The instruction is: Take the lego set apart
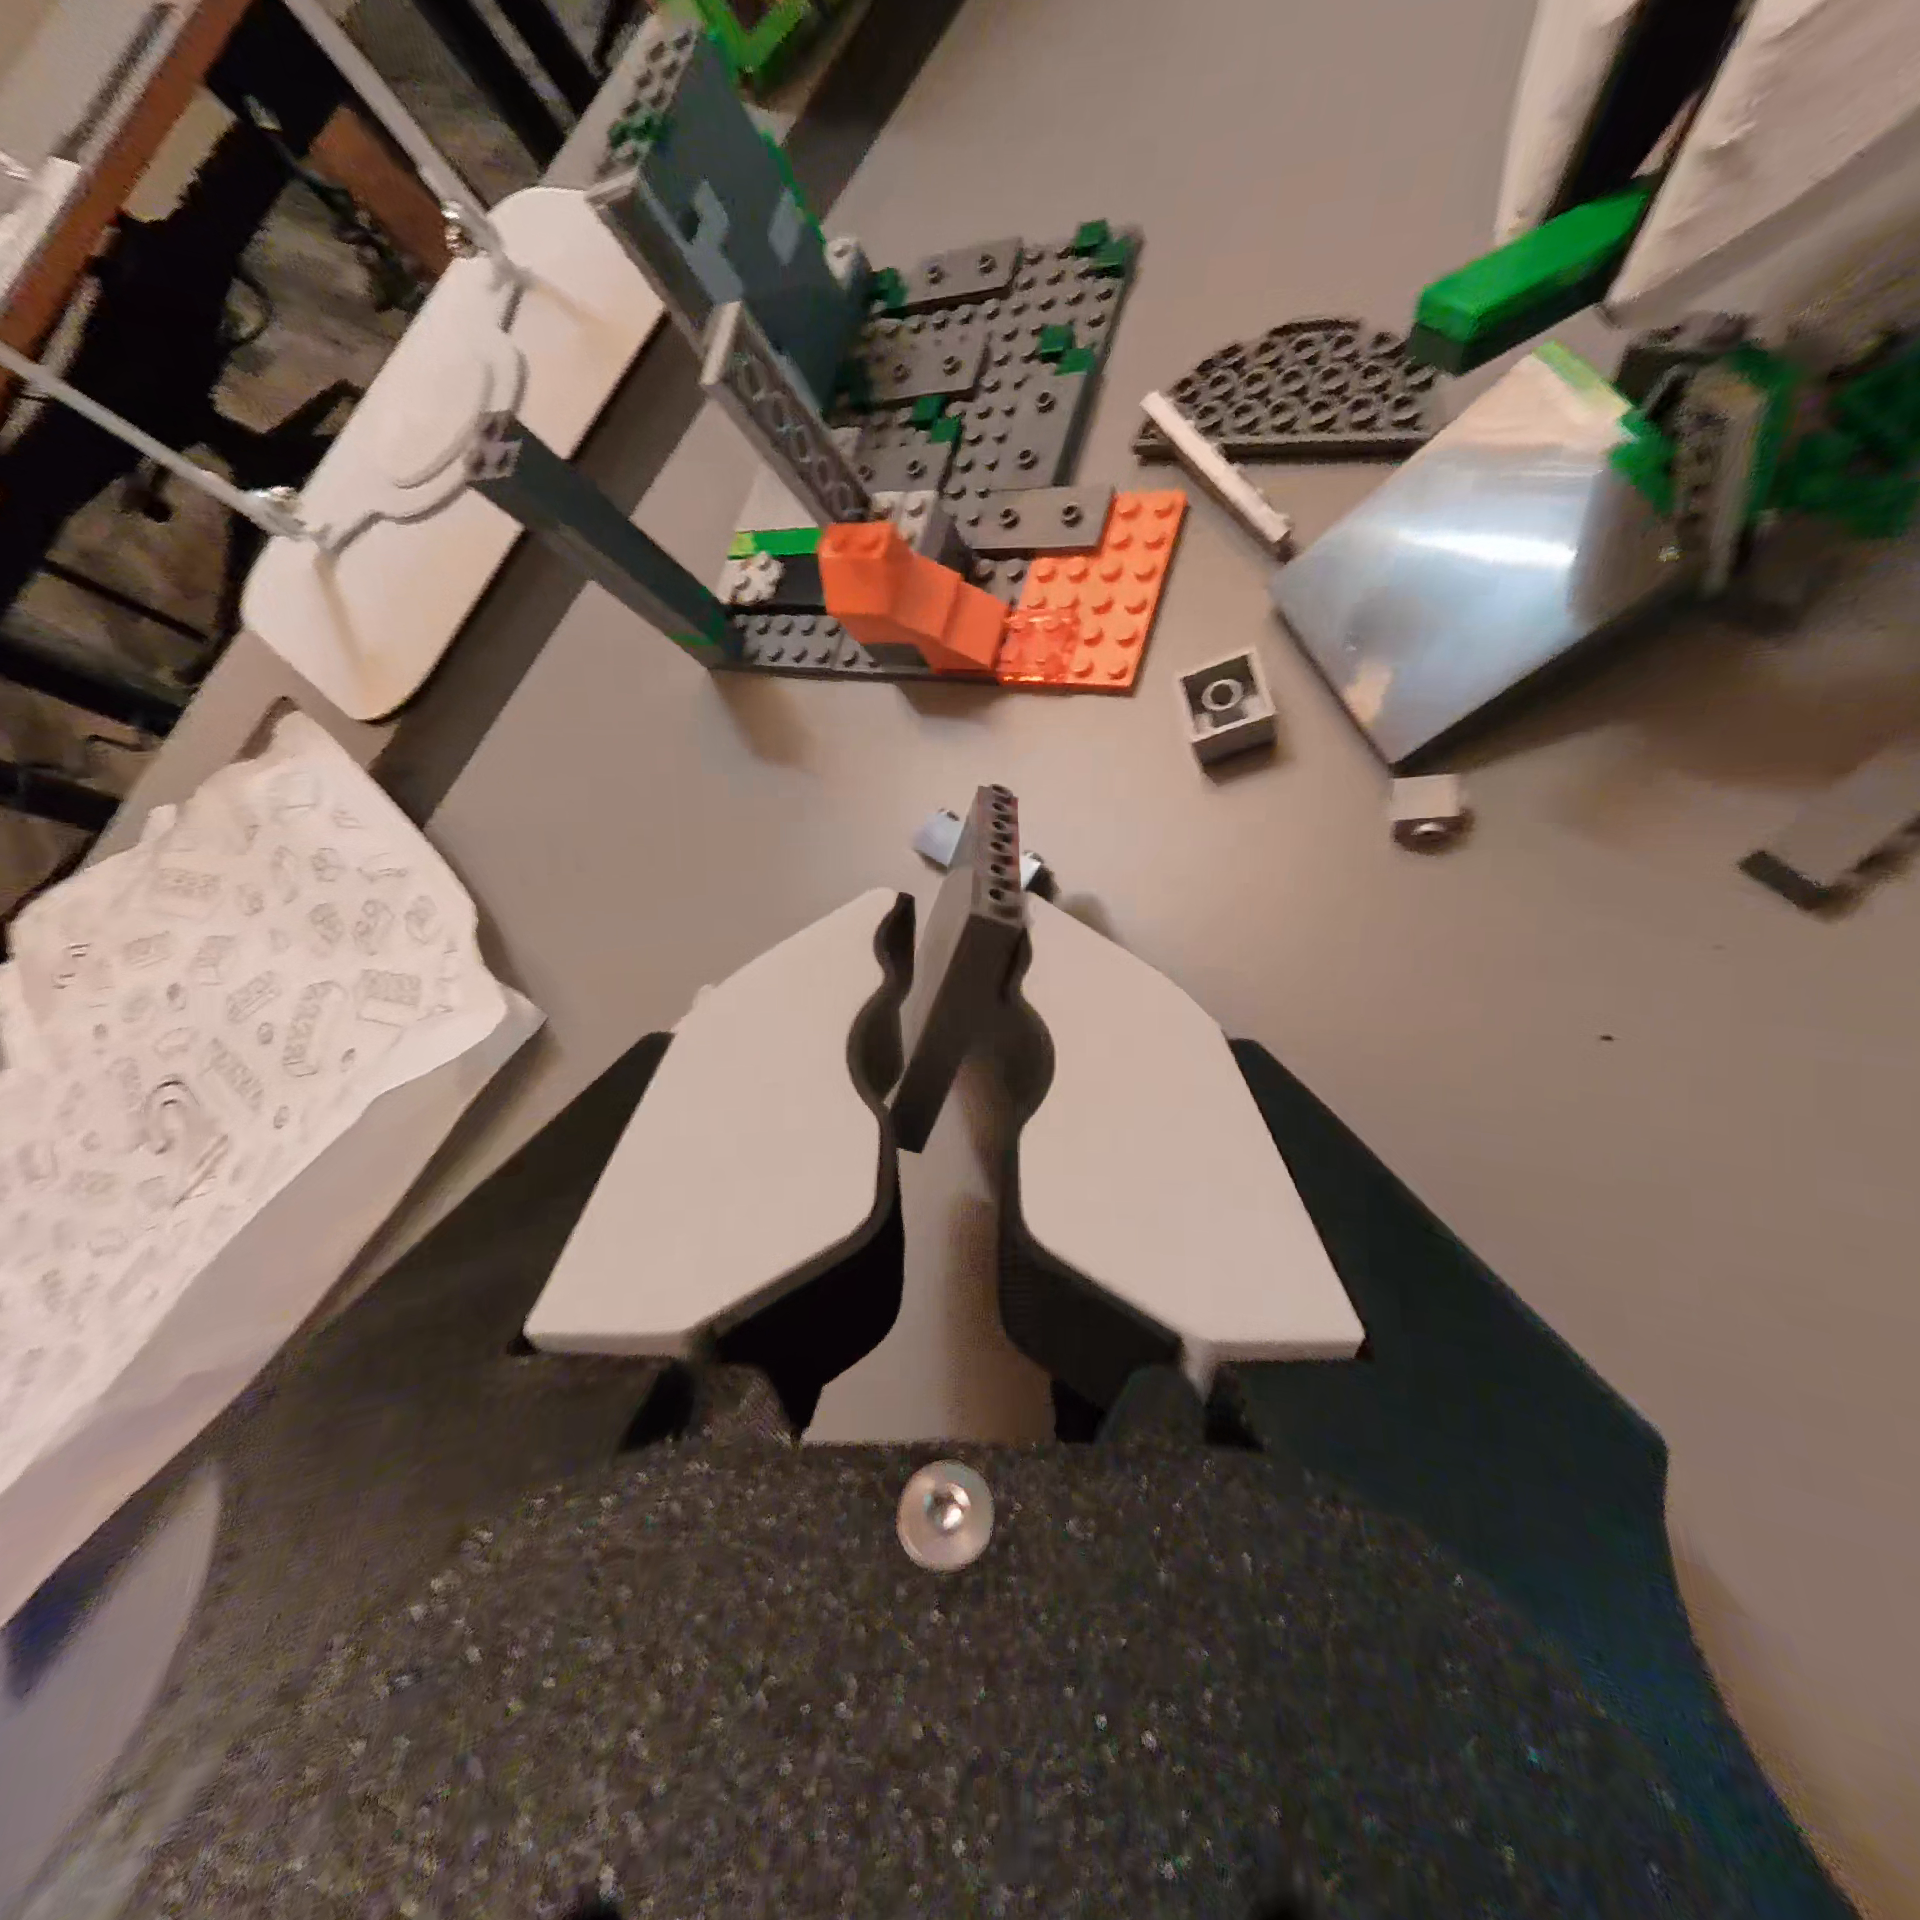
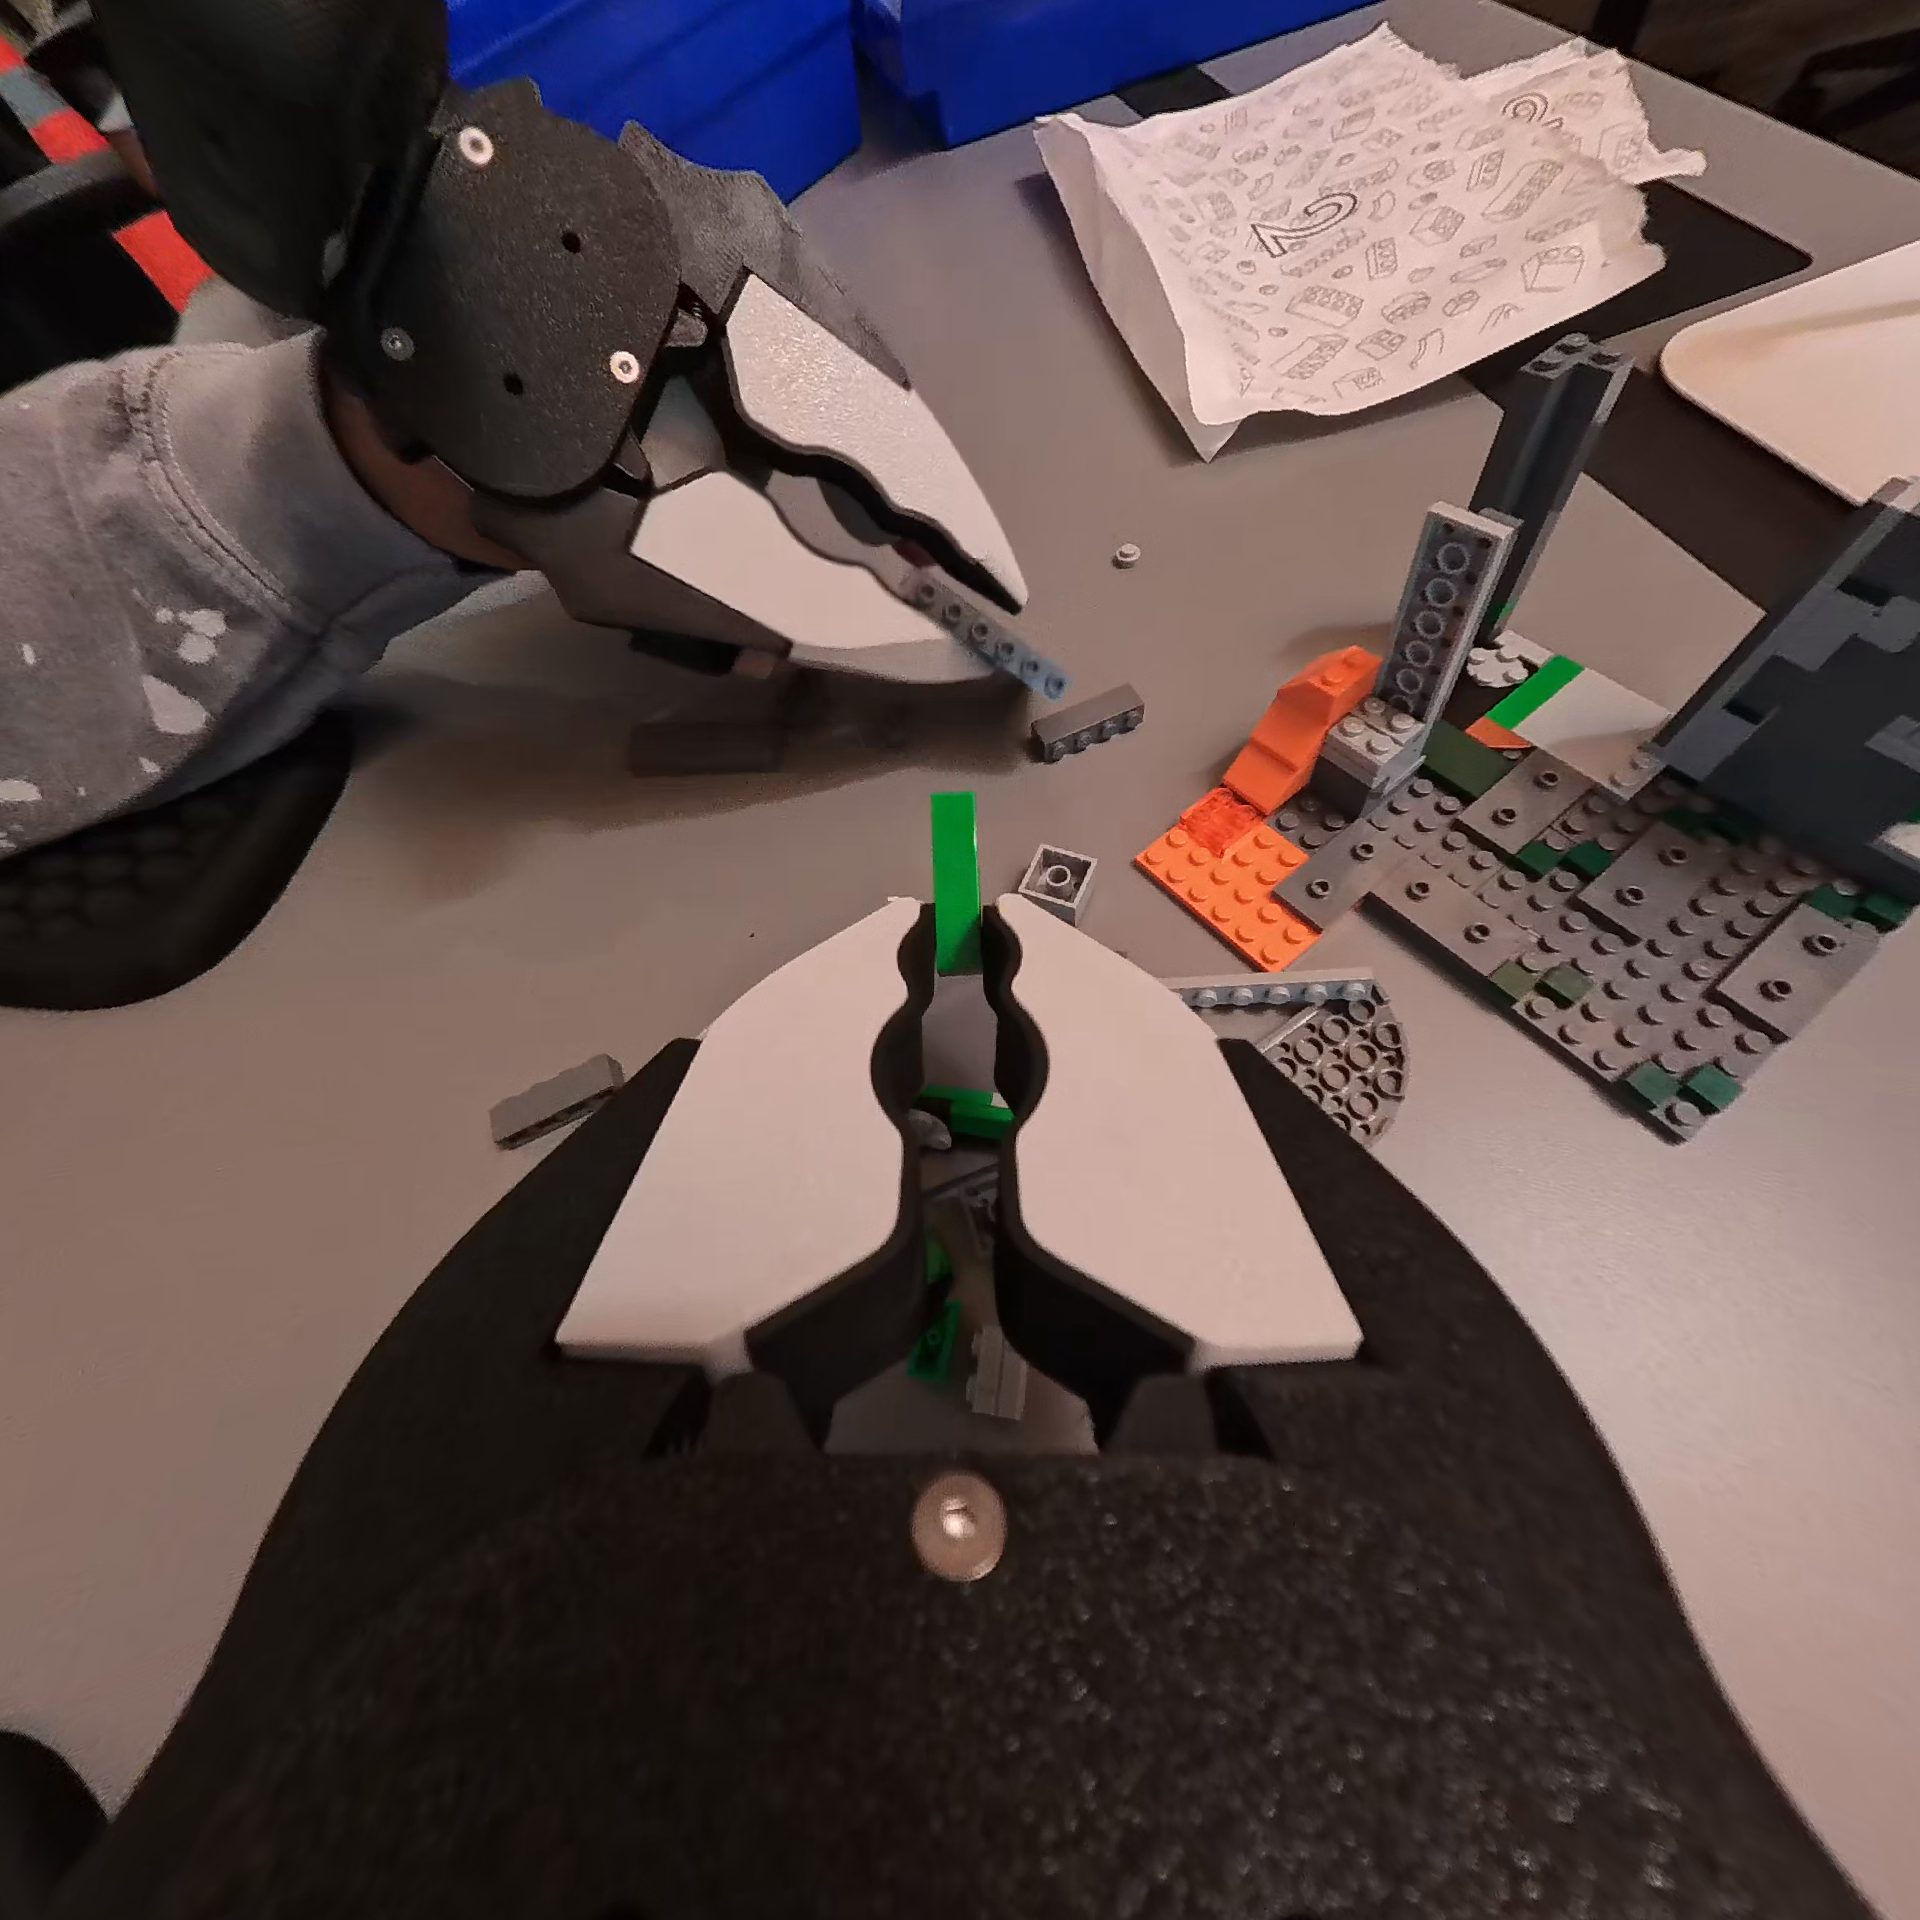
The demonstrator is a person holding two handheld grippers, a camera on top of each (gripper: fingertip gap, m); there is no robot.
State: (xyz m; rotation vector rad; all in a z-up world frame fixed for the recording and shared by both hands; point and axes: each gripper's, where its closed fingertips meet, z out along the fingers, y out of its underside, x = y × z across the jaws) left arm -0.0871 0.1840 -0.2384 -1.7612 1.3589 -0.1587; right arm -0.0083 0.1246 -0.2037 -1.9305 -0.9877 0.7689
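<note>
The partly dismantled lego set (image 1: 966, 416) is a dark grey studded base with an orange plate (image 1: 1101, 592), orange slope bricks and upright grey pillars. It also shows in the right wrist view (image 2: 1579, 904). My left gripper (image 1: 961, 920) is shut on a long dark grey plate (image 1: 971, 966), held edge-up just above the table in front of the set. From the right wrist view, this gripper (image 2: 1010, 636) points down at the table. My right gripper (image 2: 956, 920) is shut on a thin green tile (image 2: 956, 883), which sticks up past its tips.
Loose pieces lie around: a half-round dark plate (image 2: 1340, 1060), a small grey brick (image 2: 1060, 878), a dark brick (image 2: 1086, 722) and a grey brick (image 2: 556, 1112). A printed paper bag (image 2: 1351, 229), a white tray (image 1: 447, 468) and blue bins (image 2: 727, 62) stand behind. A green-grey pile (image 1: 1787, 447) lies right. The tips of one gripper are about 11 cm away from the tips of the other. From the left gripper's tips to the small grey brick (image 2: 1060, 878) is close to 6 cm. It turns up in the left wrist view (image 1: 1223, 689) as well.
</note>
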